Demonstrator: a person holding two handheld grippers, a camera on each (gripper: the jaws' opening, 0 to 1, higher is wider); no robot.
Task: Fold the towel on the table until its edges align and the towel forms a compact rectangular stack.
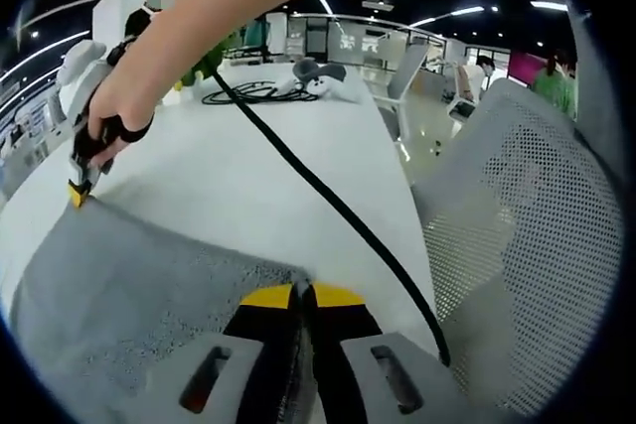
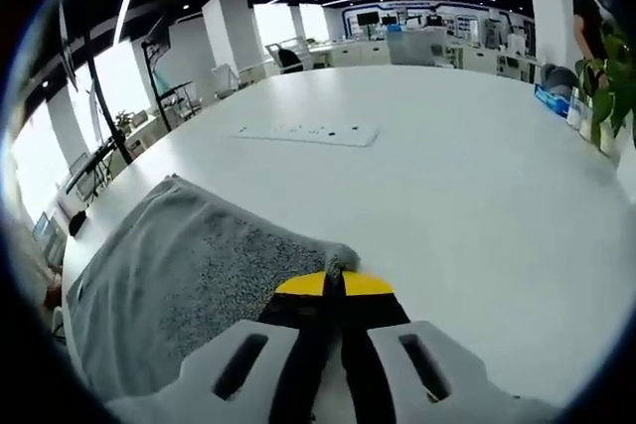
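Both jaws clamped on towel corners

We lose the towel past the lower edge of the left gripper view, and its corners sit hidden between closed jaws. Far tabletop clutter is too small to identify.

From my remote seat the towel reads as grey cloth with a rough, nubbly pile (terry, by the look). The desk is smooth and white with a soft sheen. The chair back is perforated white mesh, the cable matt black.
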